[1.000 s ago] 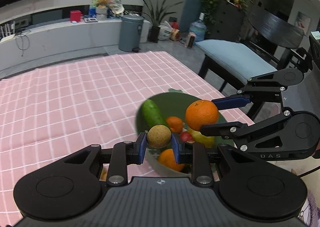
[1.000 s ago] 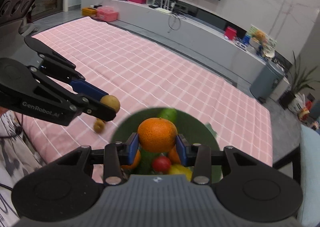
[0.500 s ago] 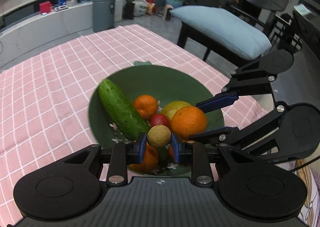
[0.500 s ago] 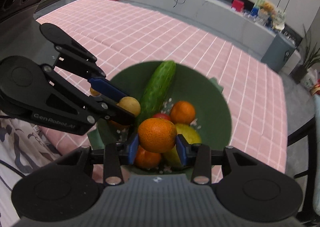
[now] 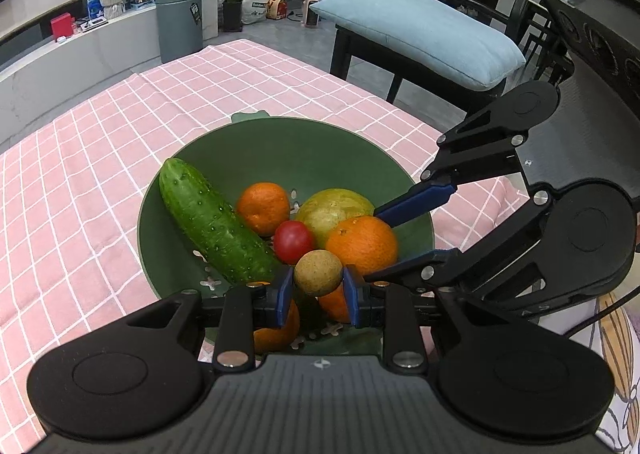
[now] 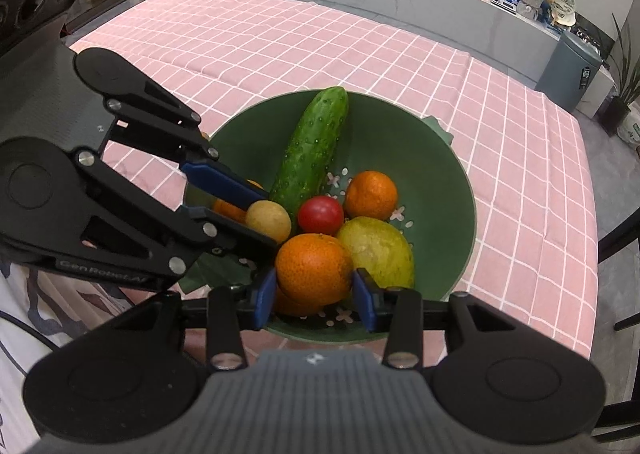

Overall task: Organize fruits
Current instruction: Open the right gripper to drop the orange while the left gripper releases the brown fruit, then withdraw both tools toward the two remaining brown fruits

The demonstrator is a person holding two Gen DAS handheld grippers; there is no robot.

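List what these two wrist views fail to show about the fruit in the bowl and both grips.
- Left wrist view: the orange fruits under the left gripper are half hidden by its fingers and the small tan fruit; their number is unclear.
- Right wrist view: the right gripper and its big orange cover the green bowl floor below.
- Neither view shows whether either held fruit touches the pile.
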